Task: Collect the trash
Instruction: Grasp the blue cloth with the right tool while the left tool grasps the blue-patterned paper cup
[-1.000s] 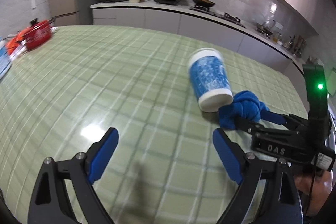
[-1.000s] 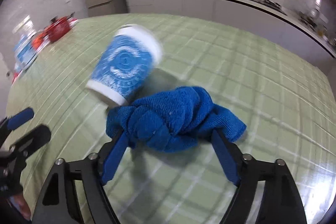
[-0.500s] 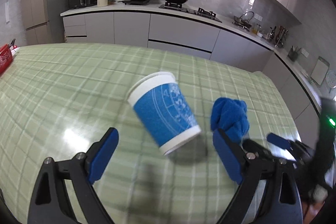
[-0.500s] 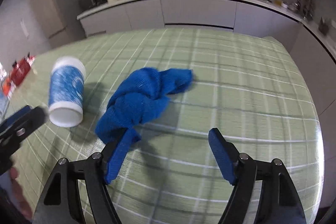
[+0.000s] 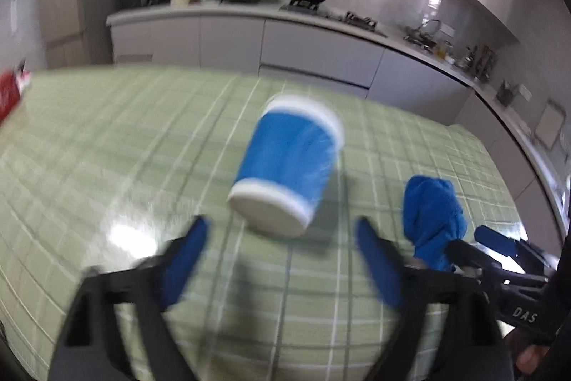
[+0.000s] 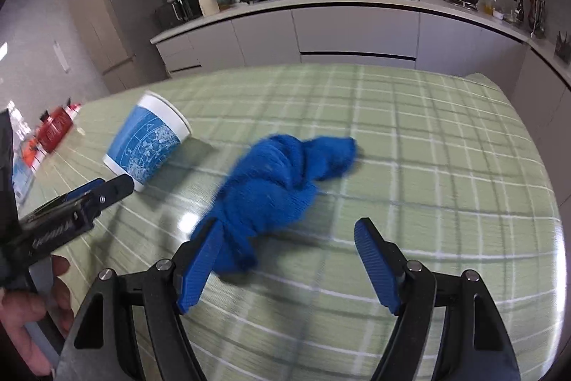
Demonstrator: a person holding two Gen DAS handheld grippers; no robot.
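- Left gripper (image 5: 280, 236), blue-padded, black-framed: jaws spread about as wide as they go, just been opening further, nothing between the pads; aimed down at the blue-and-white paper cup (image 5: 285, 166) lying on its side just ahead, base end toward the camera.
- A second ago, off to the right and near the cloth; now centred in the left wrist view, lined up with the gap. Judged: ready for a closing grab on the trash item.
- Right gripper (image 6: 285, 259): jaws parted partway, not clamped; left finger (image 6: 200, 268) touching or overlapping the near end of the crumpled blue terry cloth (image 6: 282, 184), the other finger standing free on bare table. Hold on the cloth lost compared with a second ago, when both pads flanked it.
- Cloth resting on the green checked tablecloth (image 6: 446, 166), just right of the cup, not touching it.
- Further left, a red pot (image 6: 53, 131) at the table edge.
- Beyond, white kitchen counter (image 6: 357, 6) with pans. No bin visible, so drop-off place cannot be told.
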